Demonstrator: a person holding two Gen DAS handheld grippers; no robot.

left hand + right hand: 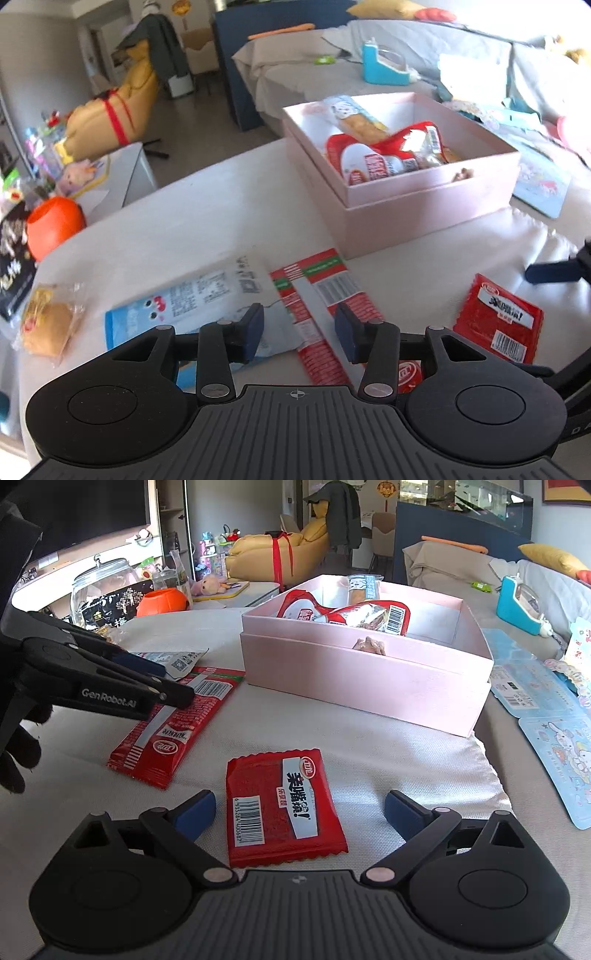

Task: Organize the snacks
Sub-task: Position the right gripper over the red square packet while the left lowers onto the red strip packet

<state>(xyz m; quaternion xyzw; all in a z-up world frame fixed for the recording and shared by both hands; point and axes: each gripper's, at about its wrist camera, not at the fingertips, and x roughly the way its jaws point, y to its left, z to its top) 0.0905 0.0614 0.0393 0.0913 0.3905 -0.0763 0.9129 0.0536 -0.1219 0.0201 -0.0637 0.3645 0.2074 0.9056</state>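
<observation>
2 flat, crinkled red foil packets (286, 806) lie before rigid pink box (369, 679).

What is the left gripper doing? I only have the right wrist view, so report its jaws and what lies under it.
Observer: The left gripper is open, and the long red packet shows between its jaws.
Operator: Tell me what lies left of that packet.
Observer: A blue-and-white pouch lies flat there. One corner runs behind the gripper's left finger.
Operator: Check farther left for stray snacks.
Observer: A bun in clear wrap lies near the table's edge, outside the pink box.
</observation>
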